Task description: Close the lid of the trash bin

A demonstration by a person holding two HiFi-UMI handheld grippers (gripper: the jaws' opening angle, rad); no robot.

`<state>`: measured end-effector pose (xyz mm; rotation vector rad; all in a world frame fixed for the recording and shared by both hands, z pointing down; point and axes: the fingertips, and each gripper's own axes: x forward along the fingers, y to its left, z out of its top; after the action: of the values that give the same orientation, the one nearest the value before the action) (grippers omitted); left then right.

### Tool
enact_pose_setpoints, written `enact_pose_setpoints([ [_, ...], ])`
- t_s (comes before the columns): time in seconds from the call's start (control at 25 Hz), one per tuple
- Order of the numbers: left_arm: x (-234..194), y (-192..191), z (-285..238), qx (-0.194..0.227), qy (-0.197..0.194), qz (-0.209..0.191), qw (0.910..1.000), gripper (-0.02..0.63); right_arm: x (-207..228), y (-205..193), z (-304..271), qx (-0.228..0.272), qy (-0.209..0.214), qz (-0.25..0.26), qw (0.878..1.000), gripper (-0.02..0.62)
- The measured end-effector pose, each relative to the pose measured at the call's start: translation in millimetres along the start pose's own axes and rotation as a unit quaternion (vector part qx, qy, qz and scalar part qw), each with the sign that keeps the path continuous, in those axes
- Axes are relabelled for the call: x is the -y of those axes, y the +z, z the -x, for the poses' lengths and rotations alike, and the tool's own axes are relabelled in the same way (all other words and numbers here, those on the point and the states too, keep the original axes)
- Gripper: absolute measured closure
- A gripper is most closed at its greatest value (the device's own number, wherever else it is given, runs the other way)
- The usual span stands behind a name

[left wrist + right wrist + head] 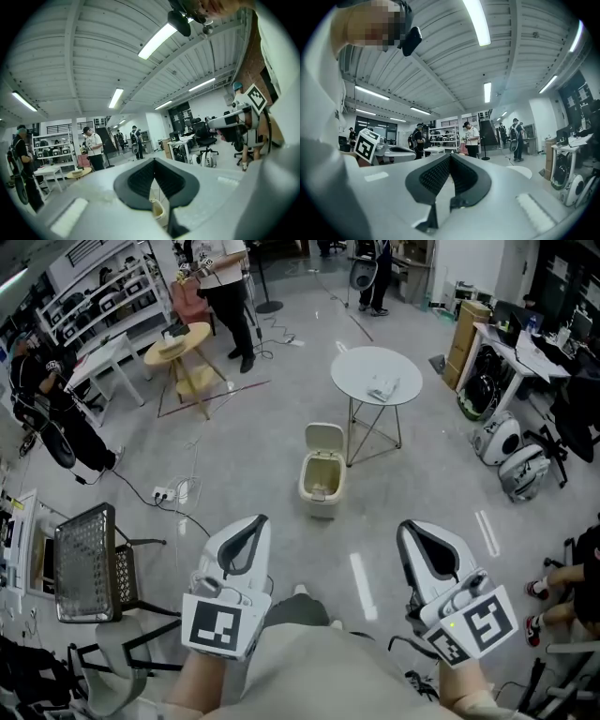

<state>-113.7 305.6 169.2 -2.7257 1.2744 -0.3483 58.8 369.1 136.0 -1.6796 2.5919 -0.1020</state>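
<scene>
Approach is the step in hand: the trash bin (322,486) stands on the floor well ahead of me, its lid (324,438) tipped up and back. A round white table (377,374) sits just beside the bin, on its far right. My left gripper (251,526) and right gripper (419,532) hang well short of the bin, each with jaws pressed together on nothing. Next, I judge, I must walk up to the bin, reach behind the lid and push it forward and down.

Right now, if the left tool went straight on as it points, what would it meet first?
Probably the cream plastic trash bin with its lid up; only grey floor lies between, though depth is unclear.
</scene>
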Motion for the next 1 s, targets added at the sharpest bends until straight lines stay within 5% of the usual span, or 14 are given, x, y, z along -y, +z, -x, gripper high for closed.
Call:
enact_pose_setpoints([
  [0.52,-21.6,-13.2,-65.9,0.000,-0.013,0.005,0.9999,0.603,41.7,-25.6,-51.7,-0.024,-0.007,-0.001,1.000,0.592],
  [1.0,-127.1,-29.5,-187.9,-0.029,-0.045,0.019,0.9984,0.603,91.3,-37.6,-206.1,-0.066,-0.021,-0.016,0.997,0.592],
])
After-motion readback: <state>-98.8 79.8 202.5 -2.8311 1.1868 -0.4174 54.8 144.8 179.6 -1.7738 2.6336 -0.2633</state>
